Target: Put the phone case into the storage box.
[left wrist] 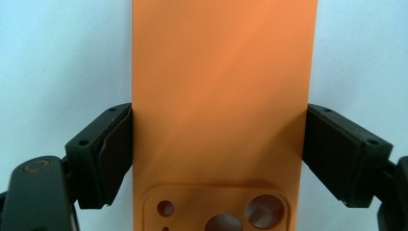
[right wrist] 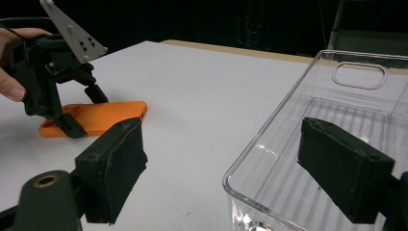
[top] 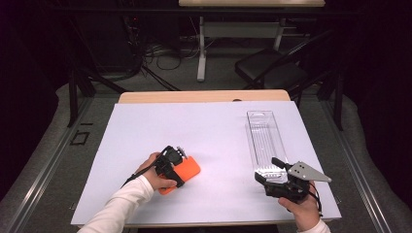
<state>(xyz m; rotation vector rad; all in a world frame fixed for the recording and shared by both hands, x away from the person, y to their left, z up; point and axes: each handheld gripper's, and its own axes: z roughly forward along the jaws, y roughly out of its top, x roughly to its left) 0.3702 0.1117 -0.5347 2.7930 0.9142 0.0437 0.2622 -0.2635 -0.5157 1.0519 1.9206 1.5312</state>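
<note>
High view: above the near edge, facing forward and down over the whole white worktop (top: 204, 131). Left gripper view: close, straight down on the flat orange silicone phone case (left wrist: 221, 106). Right gripper view: low, near the worktop's right edge, facing across it; shares that case (right wrist: 96, 118) and the clear ribbed plastic tray (right wrist: 308, 144) with the high view.

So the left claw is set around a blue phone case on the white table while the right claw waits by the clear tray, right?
Not quite: the phone case is orange, not blue, as the left gripper view shows. The left claw does straddle it on the white table, and the right claw waits by the clear tray.
</note>
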